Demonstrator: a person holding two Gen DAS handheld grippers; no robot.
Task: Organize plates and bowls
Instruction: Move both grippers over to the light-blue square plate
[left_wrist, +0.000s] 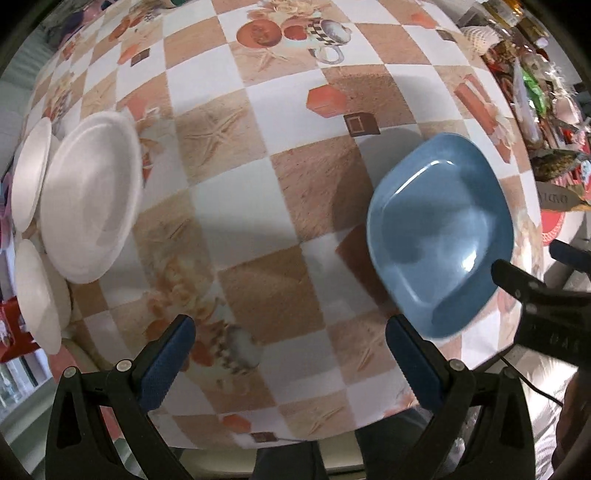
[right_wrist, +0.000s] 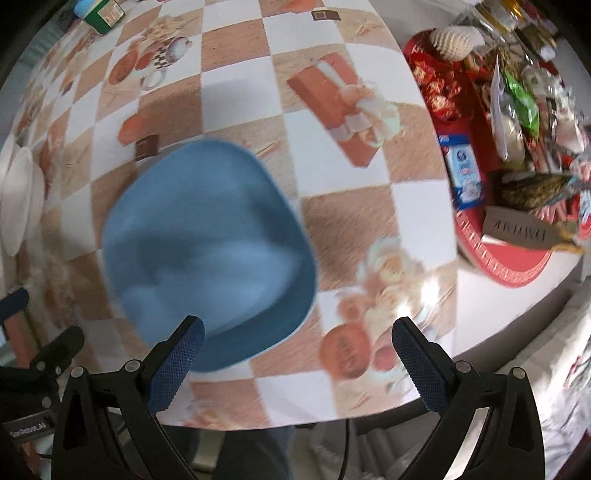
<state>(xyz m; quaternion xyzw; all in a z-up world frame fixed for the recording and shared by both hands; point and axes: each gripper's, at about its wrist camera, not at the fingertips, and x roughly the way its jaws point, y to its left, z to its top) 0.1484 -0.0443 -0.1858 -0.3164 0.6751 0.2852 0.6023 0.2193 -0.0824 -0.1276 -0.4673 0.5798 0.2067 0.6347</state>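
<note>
A blue squarish plate (left_wrist: 439, 229) lies on the checkered tablecloth (left_wrist: 258, 155), to the right in the left wrist view and left of centre in the right wrist view (right_wrist: 207, 251). A large white plate (left_wrist: 92, 199) lies at the left, with two smaller white dishes (left_wrist: 31, 173) beside it at the table edge. My left gripper (left_wrist: 291, 362) is open and empty above the near table edge. My right gripper (right_wrist: 299, 362) is open and empty, its left finger just at the blue plate's near rim. White dishes also show at the left edge of the right wrist view (right_wrist: 16, 199).
A red tray (right_wrist: 509, 254) full of snack packets, a shell and a tissue pack stands at the table's right side. A green-lidded container (right_wrist: 99, 13) sits at the far left. The near table edge (right_wrist: 295, 424) runs just ahead of the fingers.
</note>
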